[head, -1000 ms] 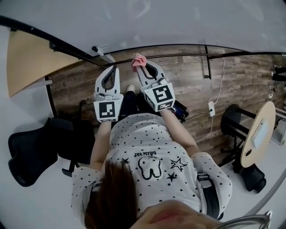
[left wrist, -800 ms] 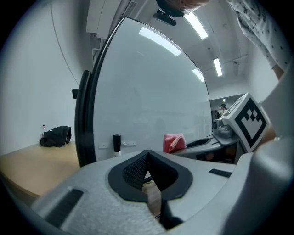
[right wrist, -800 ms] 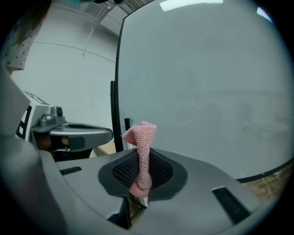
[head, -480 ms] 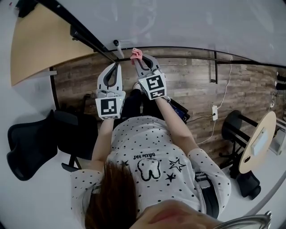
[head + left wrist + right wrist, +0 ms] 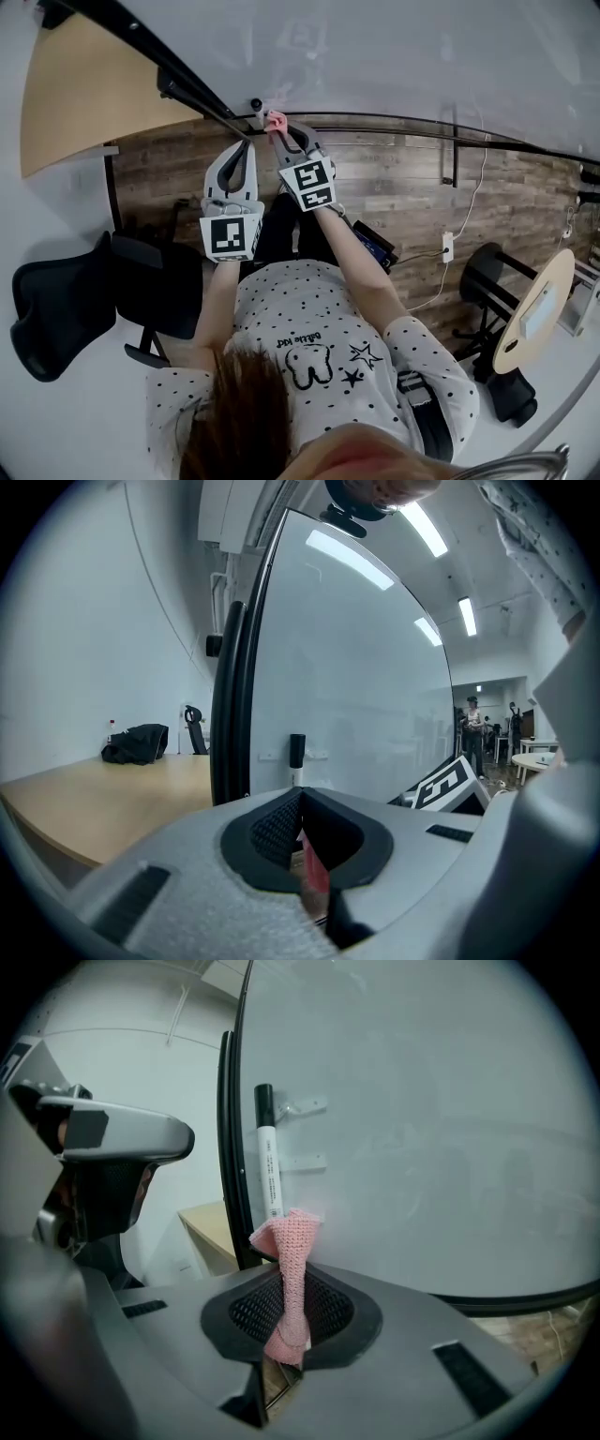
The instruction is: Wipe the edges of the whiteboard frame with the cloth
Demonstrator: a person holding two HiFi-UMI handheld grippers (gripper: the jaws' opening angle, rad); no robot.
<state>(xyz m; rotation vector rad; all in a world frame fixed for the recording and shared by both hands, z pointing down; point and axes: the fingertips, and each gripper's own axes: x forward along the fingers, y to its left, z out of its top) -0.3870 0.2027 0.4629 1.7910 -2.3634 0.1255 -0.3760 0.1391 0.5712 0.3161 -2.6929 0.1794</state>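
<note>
Wood-plank floor [image 5: 403, 187] lies under the person, and a large whiteboard [image 5: 422, 1129] with a black frame [image 5: 230, 1147] stands straight ahead of both hand-held grippers. A beige surface [image 5: 94, 799] sits to the left beyond the frame.

The right hand-held gripper [image 5: 291, 1286] is clenched on a pink cloth [image 5: 295, 1232], which stands up out of the jaws as a twisted tuft. The tuft is up at the board's lower-left corner, with the frame's side edge just to its left and a marker [image 5: 267, 1166] clipped to the board just beyond it. Whether the cloth touches the frame I cannot tell. The left hand-held gripper [image 5: 300, 794] has its jaws closed together with nothing I can identify between them. It hangs just left of the right one, near the same side edge.

The step in hand looks like bringing the cloth onto the frame at this corner. To do it well:

- Tilt the right hand-held gripper so the free tuft, not the hard jaw tips, meets the black strip.
- Press lightly, because only a narrow fold of cloth shows.
- Draw it along the edge in one steady line, following the corner round.
- Steer clear of the marker so it is not knocked off.
- Keep the left hand-held gripper out of the path.
</note>
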